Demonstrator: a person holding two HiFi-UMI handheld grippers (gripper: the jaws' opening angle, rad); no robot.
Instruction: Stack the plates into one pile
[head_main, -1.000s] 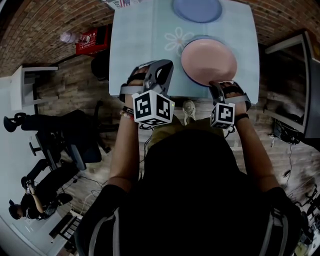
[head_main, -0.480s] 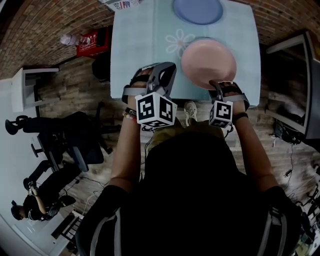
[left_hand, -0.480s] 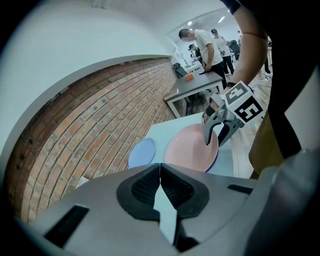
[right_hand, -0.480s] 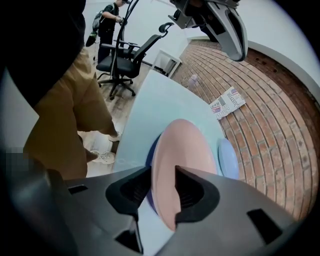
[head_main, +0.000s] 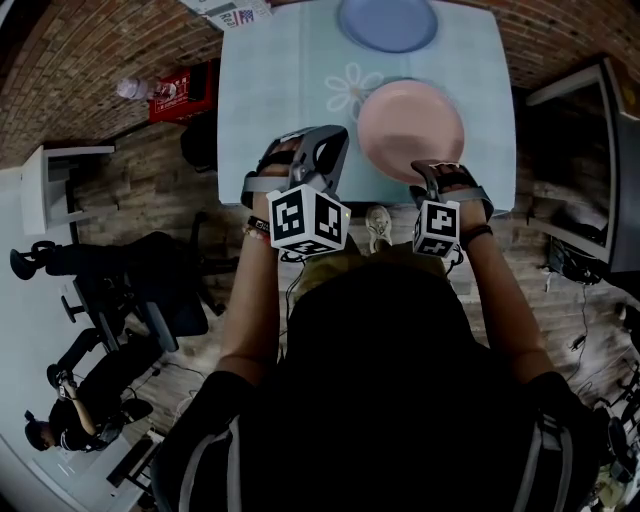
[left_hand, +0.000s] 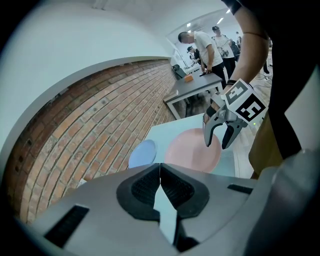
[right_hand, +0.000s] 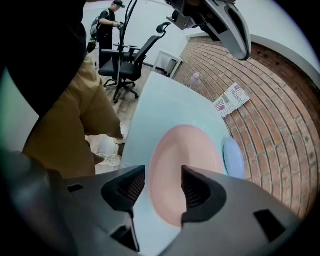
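Your right gripper has just been opening its jaws wide. The pink plate's near rim sits in the gap, unpinched, so you're holding nothing. Your left gripper is closed and empty, probably just parked. The blue plate sits apart at the table's far edge, not stacked yet.

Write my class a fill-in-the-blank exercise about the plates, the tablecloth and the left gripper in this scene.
1. The plate nearer the person is ___ in colour.
2. The plate farther from the person is ___ in colour.
3. The tablecloth has a white ___ printed on it beside the nearer plate.
4. The left gripper has its jaws ___, with nothing between them.

Missing words: pink; blue; flower; shut
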